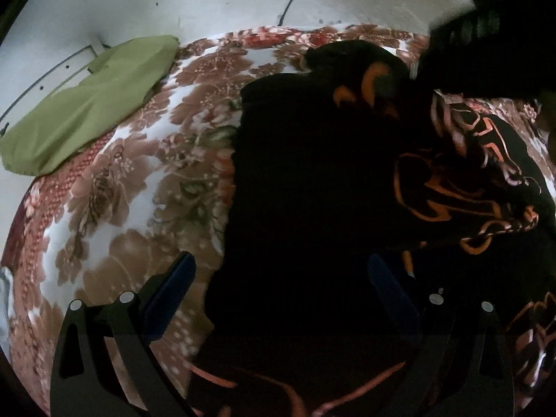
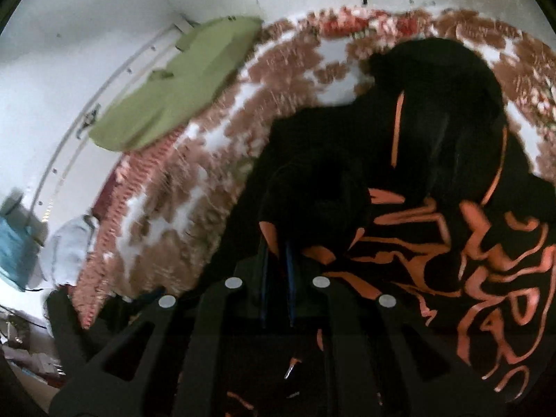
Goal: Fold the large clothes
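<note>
- Black garment (image 1: 312,173) with orange line print, soft and rumpled, lies bunched on a bed under a floral bedspread (image 1: 132,187) in brown, red and white.
- Left hand-held gripper (image 1: 281,271): jaws spread wide, nothing pinched; garment lies below and between the fingers.
- Right hand-held gripper (image 2: 278,243): jaws closed, a fold of the black cloth clamped between them.
- Green pillow (image 1: 87,104) at the far edge, by the white wall.
- Garment's shape is unreadable: dark and blurred.

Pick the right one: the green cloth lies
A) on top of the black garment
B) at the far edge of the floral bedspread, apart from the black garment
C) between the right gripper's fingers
B: the green cloth lies at the floral bedspread's far edge, apart from the black garment.
</note>
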Demonstrator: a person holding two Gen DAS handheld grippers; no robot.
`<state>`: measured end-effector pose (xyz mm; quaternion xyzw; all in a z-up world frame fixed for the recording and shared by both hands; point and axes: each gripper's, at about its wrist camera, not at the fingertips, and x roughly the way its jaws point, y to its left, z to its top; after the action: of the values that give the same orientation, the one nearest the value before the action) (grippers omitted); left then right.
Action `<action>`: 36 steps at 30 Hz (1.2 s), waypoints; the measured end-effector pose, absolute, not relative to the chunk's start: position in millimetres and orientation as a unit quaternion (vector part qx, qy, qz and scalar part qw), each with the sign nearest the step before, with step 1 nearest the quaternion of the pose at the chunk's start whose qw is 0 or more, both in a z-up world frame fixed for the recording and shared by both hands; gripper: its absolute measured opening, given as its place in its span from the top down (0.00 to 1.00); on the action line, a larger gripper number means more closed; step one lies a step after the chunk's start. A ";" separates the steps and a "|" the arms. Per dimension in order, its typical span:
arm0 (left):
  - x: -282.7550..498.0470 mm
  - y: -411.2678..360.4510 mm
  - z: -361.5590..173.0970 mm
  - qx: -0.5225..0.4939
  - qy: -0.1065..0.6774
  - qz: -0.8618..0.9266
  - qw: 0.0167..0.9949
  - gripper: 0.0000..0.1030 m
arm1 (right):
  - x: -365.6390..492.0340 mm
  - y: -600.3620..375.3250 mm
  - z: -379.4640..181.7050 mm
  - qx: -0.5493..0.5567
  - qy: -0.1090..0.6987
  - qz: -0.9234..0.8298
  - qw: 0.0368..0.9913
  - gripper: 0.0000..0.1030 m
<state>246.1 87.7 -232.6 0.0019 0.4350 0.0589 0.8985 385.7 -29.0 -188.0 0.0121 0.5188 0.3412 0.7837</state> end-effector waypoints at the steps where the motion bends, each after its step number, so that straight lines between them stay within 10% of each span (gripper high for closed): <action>1: 248.6 95.7 -234.5 -0.005 0.439 0.057 0.897 0.05 | 384.1 -23.7 -200.9 0.009 0.525 0.337 0.782 0.91; 10: 239.9 129.4 -238.4 -0.013 0.455 0.059 0.889 0.05 | 360.1 0.5 -266.7 -0.026 0.563 0.301 0.769 0.84; 13: 239.5 143.7 -234.1 -0.030 0.463 0.064 0.884 0.05 | 349.6 3.9 -257.4 -0.007 0.553 0.312 0.772 0.21; 17: 247.5 158.3 -216.7 -0.041 0.455 0.081 0.886 0.05 | 335.3 5.5 -236.7 -0.009 0.542 0.290 0.789 0.04; 36: 367.8 51.3 -202.9 0.013 0.456 -0.080 0.886 0.12 | 385.3 -226.9 -210.3 -0.084 0.518 0.066 0.849 0.05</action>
<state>367.8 51.3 -202.9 0.0132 0.4556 -0.0802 0.8864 385.3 -226.9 -210.3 -0.0836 0.5180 0.0659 0.8487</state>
